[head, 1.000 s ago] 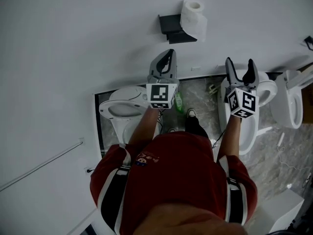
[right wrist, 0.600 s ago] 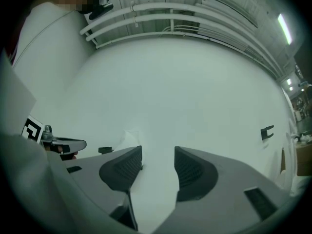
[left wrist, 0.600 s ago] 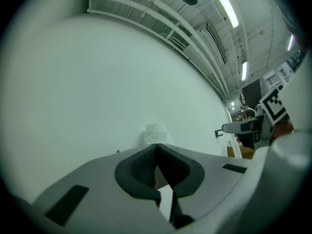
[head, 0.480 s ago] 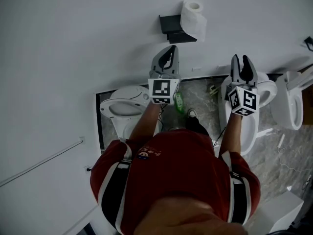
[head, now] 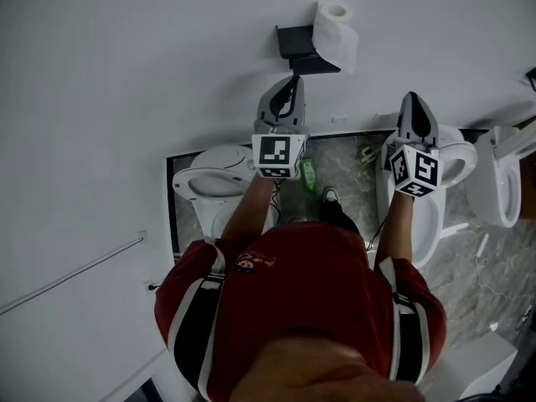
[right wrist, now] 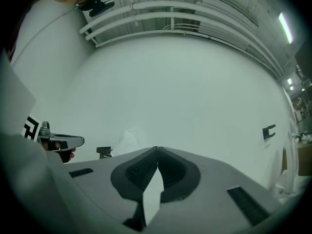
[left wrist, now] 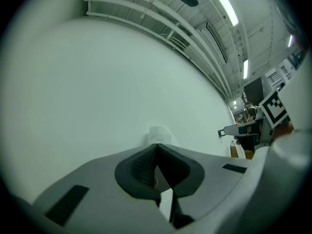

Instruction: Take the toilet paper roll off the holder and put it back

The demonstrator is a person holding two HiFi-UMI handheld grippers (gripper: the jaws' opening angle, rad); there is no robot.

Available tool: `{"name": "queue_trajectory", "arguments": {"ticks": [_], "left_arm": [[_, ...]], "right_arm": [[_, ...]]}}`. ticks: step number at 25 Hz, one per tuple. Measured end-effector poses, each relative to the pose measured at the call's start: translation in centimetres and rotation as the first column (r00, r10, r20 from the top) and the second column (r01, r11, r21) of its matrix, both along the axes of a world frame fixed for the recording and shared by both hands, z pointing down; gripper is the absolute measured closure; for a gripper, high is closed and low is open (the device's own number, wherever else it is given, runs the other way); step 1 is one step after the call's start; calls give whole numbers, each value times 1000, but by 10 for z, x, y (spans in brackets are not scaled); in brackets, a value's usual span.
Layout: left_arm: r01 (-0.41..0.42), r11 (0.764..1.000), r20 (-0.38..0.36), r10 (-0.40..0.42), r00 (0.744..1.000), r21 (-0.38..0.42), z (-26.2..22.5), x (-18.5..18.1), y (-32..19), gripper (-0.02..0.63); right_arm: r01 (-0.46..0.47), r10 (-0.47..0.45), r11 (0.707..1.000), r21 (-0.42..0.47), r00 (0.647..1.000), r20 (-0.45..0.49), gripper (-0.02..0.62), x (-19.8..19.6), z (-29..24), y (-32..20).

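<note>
Head view: right claw [head: 416,99], wide a second ago, is now pinched together on nothing, like the left claw [head: 292,82], with the roll [head: 336,36] still on its holder [head: 295,40], so removal hasn't begun.

White wall [head: 126,99] meets marble floor [head: 494,266] (white toilets [head: 209,182] stand there).

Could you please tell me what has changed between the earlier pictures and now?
The right gripper has closed its fingers, which stood apart a second ago; they now meet on nothing. The left gripper stays shut and empty, both grippers remain raised toward the wall, and the toilet paper roll is still on its holder, untouched.
</note>
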State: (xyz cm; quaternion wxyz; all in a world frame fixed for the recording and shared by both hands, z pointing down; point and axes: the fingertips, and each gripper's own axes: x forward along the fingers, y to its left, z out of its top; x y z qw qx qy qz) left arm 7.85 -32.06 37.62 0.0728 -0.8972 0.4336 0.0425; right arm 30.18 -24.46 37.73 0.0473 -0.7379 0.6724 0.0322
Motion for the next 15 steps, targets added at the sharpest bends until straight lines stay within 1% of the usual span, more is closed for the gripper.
{"name": "queue_trajectory", "arguments": {"ticks": [5, 15], "left_arm": [[1, 1000, 4, -1, 1000, -12, 3, 3, -3, 588], [-5, 1000, -4, 5, 1000, 2, -2, 0, -6, 588]], "right_arm": [[-3, 2, 1000, -7, 1000, -17, 586, 0, 0, -4], [-3, 3, 1000, -18, 999, -34, 586, -5, 0, -8]]}}
